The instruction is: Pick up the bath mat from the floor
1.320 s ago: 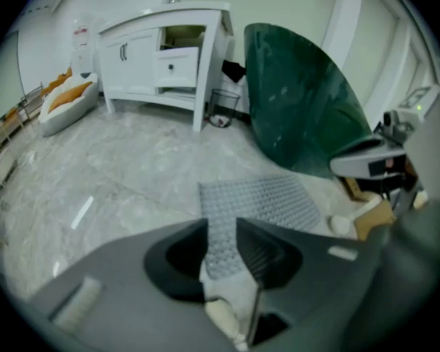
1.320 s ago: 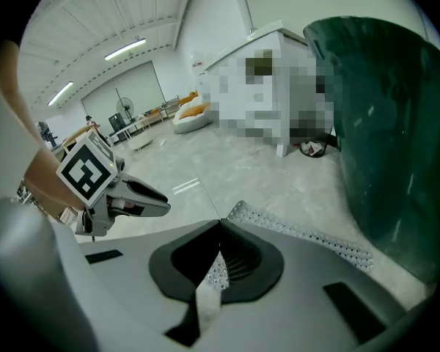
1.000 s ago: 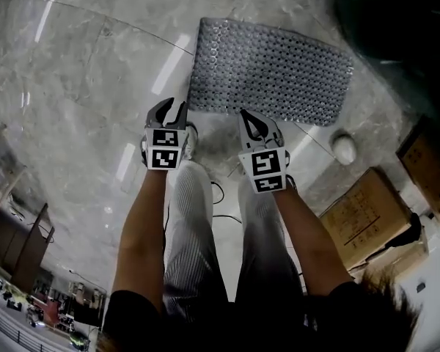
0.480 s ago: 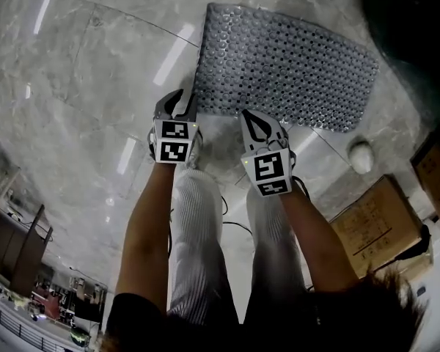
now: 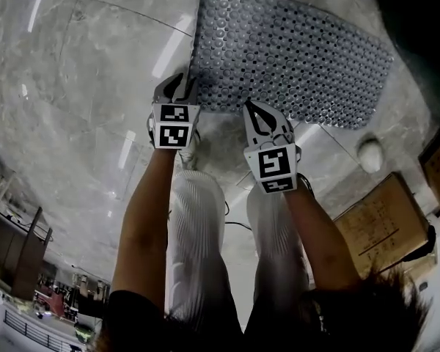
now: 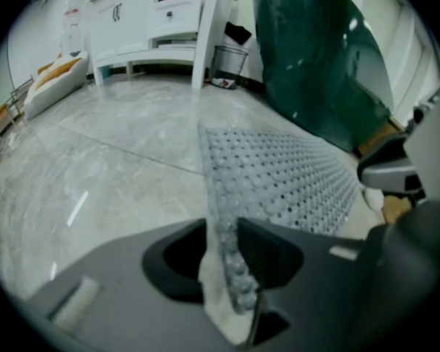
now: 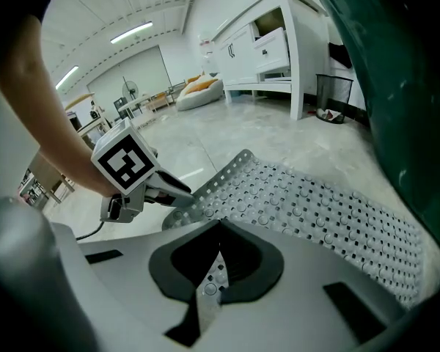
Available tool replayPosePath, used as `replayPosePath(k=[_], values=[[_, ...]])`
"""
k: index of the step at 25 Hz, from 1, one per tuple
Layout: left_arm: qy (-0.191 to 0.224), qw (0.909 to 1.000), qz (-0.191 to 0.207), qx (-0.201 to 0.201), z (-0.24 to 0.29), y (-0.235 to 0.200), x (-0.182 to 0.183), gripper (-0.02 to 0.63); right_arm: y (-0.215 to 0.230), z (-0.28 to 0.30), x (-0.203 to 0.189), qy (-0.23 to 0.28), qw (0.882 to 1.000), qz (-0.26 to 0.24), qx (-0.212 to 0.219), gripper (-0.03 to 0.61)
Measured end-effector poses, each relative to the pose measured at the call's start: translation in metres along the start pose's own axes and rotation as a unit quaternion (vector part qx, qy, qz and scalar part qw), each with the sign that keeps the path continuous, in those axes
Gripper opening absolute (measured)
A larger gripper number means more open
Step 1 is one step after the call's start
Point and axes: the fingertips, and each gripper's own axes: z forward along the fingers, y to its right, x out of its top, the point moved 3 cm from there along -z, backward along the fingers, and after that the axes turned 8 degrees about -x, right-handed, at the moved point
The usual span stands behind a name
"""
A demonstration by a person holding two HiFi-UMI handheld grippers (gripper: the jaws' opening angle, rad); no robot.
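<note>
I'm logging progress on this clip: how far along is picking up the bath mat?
Done: both grippers are at the near edge of the bath mat. In hand: the left gripper has just been opening its jaws, with the mat's corner in the gap, unclamped; the right gripper looks shut, pinching nothing visible. Remaining: clamp the edge and lift; the mat lies flat on the floor.

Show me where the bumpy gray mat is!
In the head view, the bath mat lies on the marble floor at top centre, its near edge at the tips of the left claw and right claw.
</note>
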Motion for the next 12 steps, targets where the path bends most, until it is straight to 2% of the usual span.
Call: replayPosePath(k=[7, 12], values=[[0.001, 0.9997, -0.025, 0.002, 0.025, -0.007, -0.011, 0.161, 0.008, 0.01, -0.021, 0.001, 1.0, 0.007, -0.005, -0.002], [0.005, 0.9996, -0.029, 0.004, 0.031, -0.006, -0.008, 0.164, 0.009, 0.009, -0.029, -0.005, 1.0, 0.014, -0.005, -0.002]])
